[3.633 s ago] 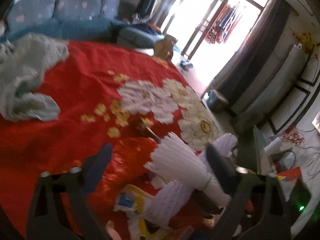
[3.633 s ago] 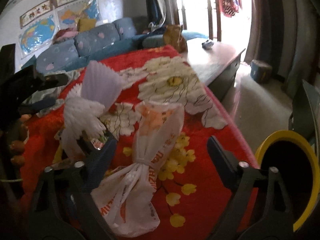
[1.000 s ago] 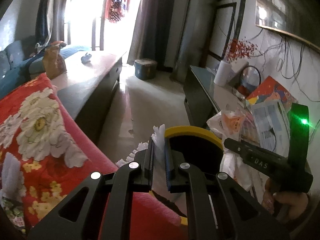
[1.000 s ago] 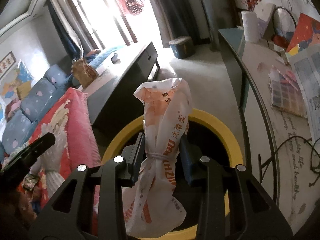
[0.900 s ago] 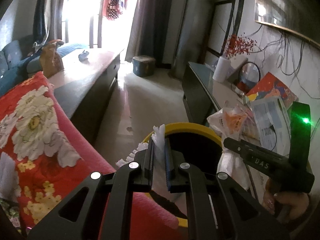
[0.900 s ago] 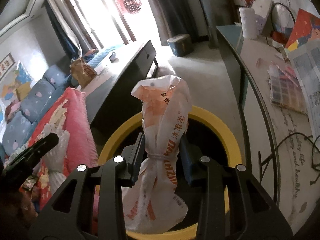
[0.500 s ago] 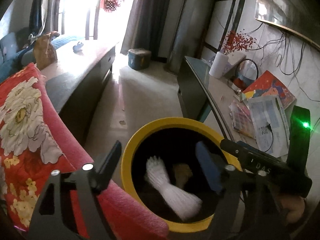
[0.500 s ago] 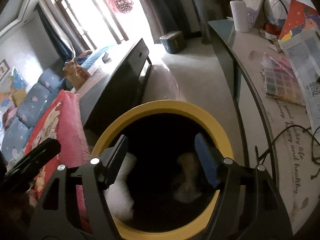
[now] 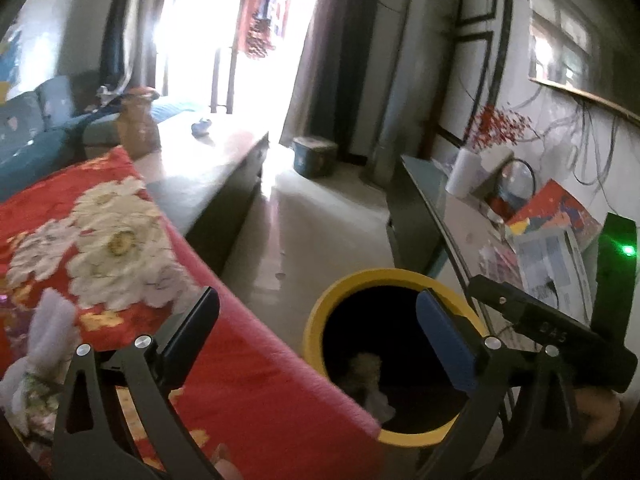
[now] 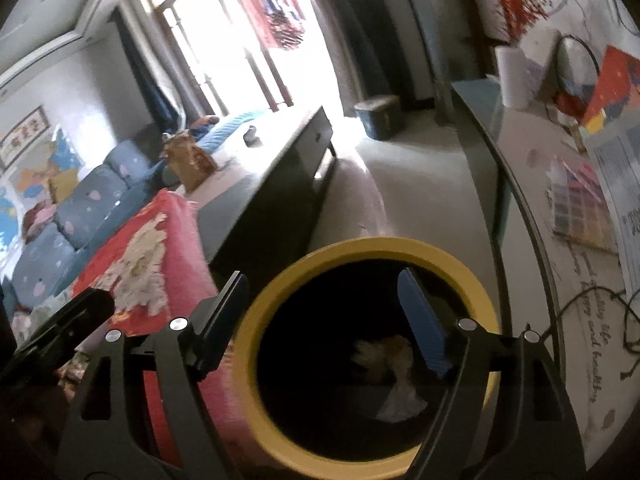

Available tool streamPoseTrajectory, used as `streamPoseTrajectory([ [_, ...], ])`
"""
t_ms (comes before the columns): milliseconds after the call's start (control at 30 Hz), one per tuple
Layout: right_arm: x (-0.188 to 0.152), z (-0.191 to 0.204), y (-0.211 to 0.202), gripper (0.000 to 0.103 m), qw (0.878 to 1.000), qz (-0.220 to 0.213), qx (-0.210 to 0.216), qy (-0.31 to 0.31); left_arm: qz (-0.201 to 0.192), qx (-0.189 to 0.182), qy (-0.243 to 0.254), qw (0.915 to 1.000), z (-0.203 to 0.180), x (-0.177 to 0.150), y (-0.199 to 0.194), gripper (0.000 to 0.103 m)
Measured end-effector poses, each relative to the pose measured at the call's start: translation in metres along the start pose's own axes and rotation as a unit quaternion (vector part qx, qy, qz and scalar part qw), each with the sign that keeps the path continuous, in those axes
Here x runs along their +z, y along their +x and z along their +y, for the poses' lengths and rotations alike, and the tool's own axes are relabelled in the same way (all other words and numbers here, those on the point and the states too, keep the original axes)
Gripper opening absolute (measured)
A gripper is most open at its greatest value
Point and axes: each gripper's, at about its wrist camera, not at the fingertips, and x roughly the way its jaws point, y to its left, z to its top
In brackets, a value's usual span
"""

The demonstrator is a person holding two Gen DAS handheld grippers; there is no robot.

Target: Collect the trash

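Both the left gripper (image 9: 316, 320) and right gripper (image 10: 320, 308) are gaping wide and empty over the yellow bin (image 10: 372, 250), where a tied bag (image 10: 394, 376) is lying inside.

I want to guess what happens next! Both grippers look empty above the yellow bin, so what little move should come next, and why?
Probably swing the left gripper back over the red blanket. Both it and the right gripper are open and empty, a tied bag lies in the yellow bin, and white foam trash remains on the blanket.
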Motion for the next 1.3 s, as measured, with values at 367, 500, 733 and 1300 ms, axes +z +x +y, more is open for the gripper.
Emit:
streamPoseTrajectory([
  [367, -0.008, 0.055, -0.016, 0.078, 0.998, -0.013, 0.039, -0.053, -0.045, 0.065, -0.022, 0.9966, 0.044, -0.004, -0.048, 0.096],
  [500, -0.013, 0.074, -0.019, 0.078, 0.996, -0.011, 0.056, -0.071, -0.056, 0.085, -0.034, 0.9942, 0.058, -0.008, -0.061, 0.096],
  [733, -0.022, 0.104, -0.024, 0.079, 0.991, -0.006, 0.082, -0.105, -0.069, 0.114, -0.058, 0.9894, 0.084, -0.016, -0.083, 0.096],
  [1300, -0.055, 0.181, -0.016, 0.080, 0.973, 0.047, 0.146, -0.175, -0.079, 0.174, -0.114, 0.9749, 0.153, -0.038, -0.122, 0.096],
])
